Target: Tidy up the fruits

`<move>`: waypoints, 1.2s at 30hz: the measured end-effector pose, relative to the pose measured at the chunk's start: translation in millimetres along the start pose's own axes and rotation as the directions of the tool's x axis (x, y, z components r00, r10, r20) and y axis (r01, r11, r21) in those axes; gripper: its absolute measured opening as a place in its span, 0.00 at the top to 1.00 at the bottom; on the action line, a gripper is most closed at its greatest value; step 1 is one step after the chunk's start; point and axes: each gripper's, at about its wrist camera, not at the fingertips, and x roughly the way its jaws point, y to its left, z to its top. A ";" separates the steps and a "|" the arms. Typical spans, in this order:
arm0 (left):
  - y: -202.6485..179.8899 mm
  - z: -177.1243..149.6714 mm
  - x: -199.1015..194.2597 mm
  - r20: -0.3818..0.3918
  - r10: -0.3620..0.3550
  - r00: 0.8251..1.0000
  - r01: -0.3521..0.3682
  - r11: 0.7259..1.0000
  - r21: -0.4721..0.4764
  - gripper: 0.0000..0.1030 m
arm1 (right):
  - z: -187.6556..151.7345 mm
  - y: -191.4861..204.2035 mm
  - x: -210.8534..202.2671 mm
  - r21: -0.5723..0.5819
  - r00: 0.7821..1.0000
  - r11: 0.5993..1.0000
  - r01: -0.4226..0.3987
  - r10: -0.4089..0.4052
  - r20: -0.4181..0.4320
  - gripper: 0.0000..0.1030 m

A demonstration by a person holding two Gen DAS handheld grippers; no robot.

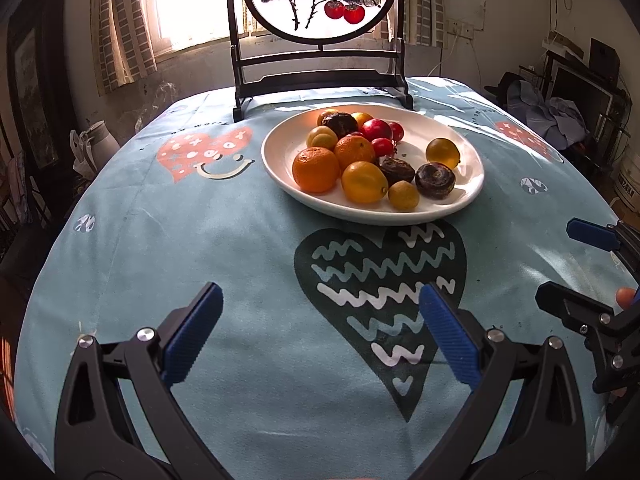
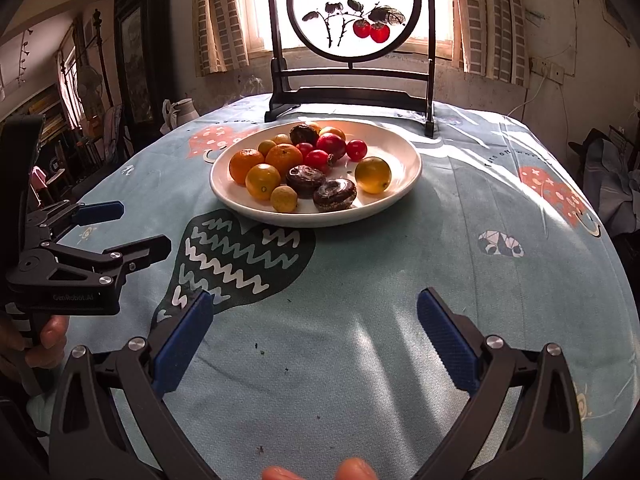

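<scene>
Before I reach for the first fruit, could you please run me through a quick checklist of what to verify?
1. Left gripper open and holding nothing: ok.
2. Right gripper open and holding nothing: ok.
3. Both grippers short of the white plate, apart from it: ok.
4. Fruit all inside the plate, none on the tablecloth: ok.
5. Lone yellow fruit stands apart from the pile, free to grasp: ok.
6. A place to sort the fruit into: cannot tell, none in view.
</scene>
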 end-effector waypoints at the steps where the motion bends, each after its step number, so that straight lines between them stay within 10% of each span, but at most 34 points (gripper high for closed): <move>1: 0.2 0.0 0.4 -0.002 0.001 1.000 -0.001 1.000 -0.001 0.03 | -0.3 0.2 0.2 0.000 1.000 1.000 0.001 -0.001 -0.001 0.01; 36: 0.2 -1.3 2.2 -0.012 0.004 1.000 -0.004 1.000 0.003 0.03 | 0.0 -0.1 1.2 -0.001 1.000 1.000 0.003 -0.003 -0.003 0.01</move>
